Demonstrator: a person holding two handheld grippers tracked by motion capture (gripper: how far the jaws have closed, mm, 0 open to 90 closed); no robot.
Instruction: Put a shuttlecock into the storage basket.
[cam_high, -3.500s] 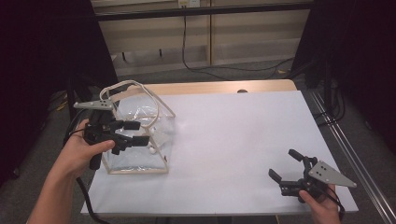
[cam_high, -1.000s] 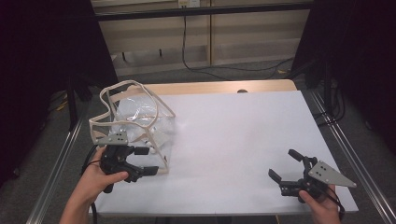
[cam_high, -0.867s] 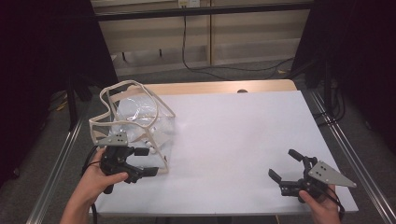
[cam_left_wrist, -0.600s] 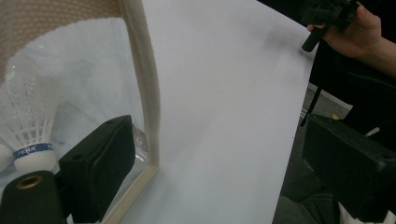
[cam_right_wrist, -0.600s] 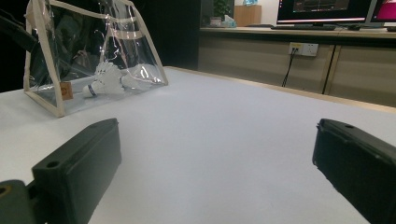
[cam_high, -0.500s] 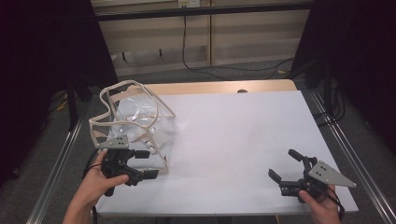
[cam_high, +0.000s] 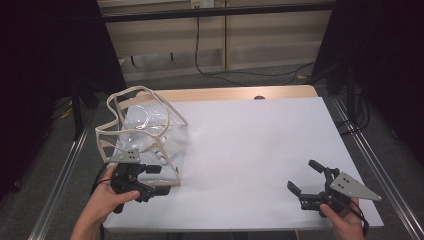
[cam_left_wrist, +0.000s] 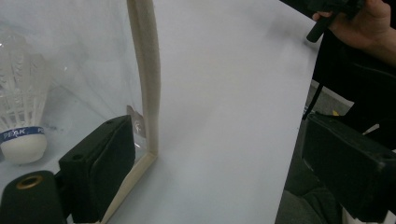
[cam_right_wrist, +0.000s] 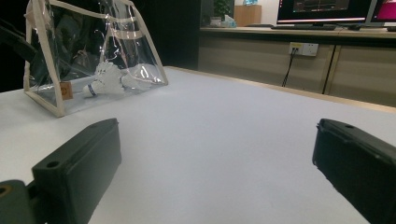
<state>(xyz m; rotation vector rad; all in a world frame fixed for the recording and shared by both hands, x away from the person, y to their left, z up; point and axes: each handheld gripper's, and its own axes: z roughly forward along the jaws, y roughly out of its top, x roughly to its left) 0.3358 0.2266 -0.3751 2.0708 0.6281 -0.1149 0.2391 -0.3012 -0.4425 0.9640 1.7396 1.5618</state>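
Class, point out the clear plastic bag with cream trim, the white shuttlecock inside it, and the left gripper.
clear plastic bag with cream trim (cam_high: 150, 131), high view, clear side panel.
white shuttlecock (cam_left_wrist: 21, 109), left gripper view, feather skirt.
left gripper (cam_high: 157, 180), high view, between its fingertips.

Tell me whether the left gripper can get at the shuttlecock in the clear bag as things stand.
Probably not: the left gripper sits outside the bag, whose clear wall stands between its jaws and the shuttlecock.
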